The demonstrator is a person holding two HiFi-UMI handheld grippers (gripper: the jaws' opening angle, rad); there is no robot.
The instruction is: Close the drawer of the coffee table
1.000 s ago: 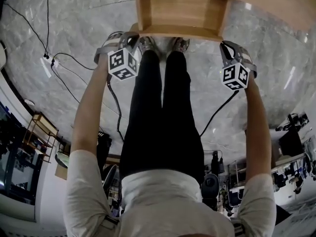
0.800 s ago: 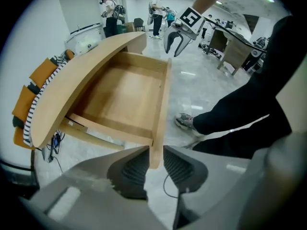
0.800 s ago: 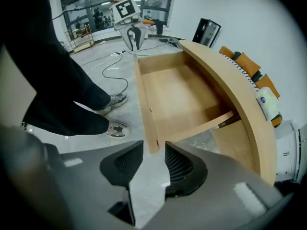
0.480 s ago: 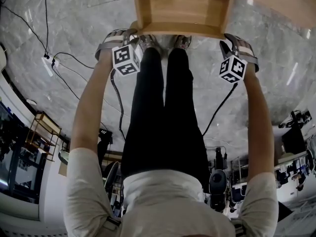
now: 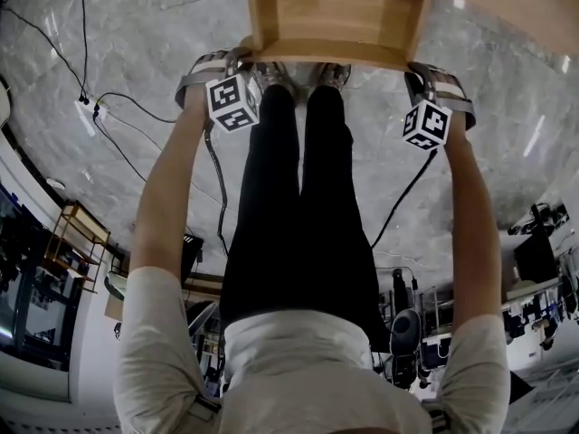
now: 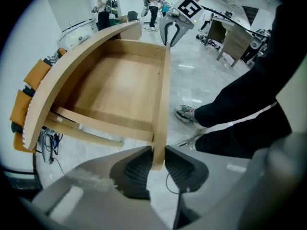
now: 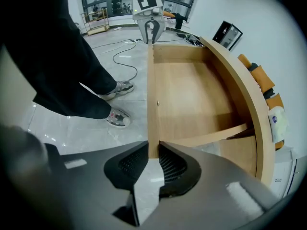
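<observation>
The pale wooden coffee table with a curved top (image 6: 72,61) is standing on grey marbled floor (image 5: 136,52), its shallow, smooth-planed wooden drawer (image 6: 120,85) hanging pulled well out. The left gripper (image 6: 158,159) and right gripper (image 7: 153,157) are closing on the drawer's thin front board (image 7: 152,104), one near each end, with ribbed black pads (image 6: 138,169) pressing both faces. Pushing evenly with both should be avoiding skew.

Black trousers (image 5: 294,215); pale short-sleeved shirt (image 5: 308,378); grey sneakers (image 6: 188,114)
</observation>
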